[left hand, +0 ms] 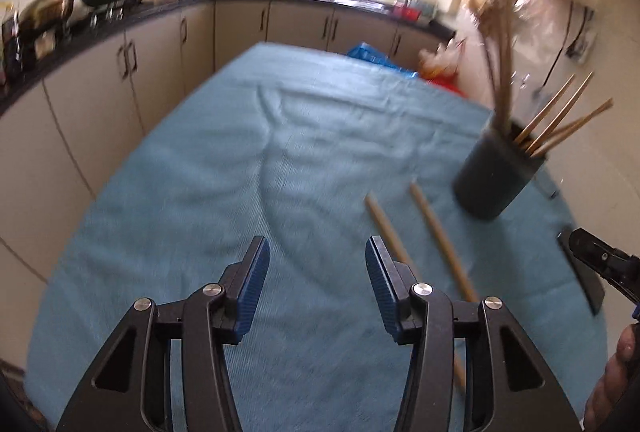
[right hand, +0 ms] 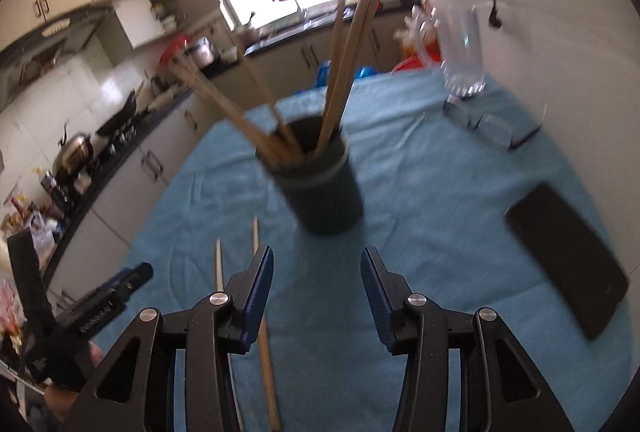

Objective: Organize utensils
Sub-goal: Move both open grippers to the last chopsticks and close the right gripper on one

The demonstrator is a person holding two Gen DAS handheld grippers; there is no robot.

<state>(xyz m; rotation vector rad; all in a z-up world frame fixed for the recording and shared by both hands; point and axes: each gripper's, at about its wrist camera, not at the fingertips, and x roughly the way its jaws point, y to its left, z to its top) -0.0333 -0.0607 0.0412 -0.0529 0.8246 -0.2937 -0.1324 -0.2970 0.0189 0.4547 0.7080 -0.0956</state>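
- Looking at two loose chopsticks [left hand: 434, 232] lying flat on the blue cloth [left hand: 248, 159], near side, just left of the dark holder cup [right hand: 318, 187].
- Cup stands upright on the cloth, already holding a bunch of chopsticks that fan out left and straight up.
- Left gripper [left hand: 318, 280]: jaws spread, nothing between them. Nearest chopstick runs under its right finger, off to the side of the gap.
- Right gripper [right hand: 317, 296]: jaws spread too, empty, pointed at the cup. Both loose sticks sit left of its gap.
- My read on the step: approach for a pick, nothing grabbed yet. Two sticks left to put away.
- Next move calls for me to slide one gripper sideways until a stick sits between the pads, drop to the cloth, pinch near the middle.
- Sticks are thin and lie flat, so I'd expect the pads to snag the cloth.
- Phone [right hand: 568, 268] and glasses [right hand: 486, 129] on the right, well apart from the sticks. Frames are blurred.
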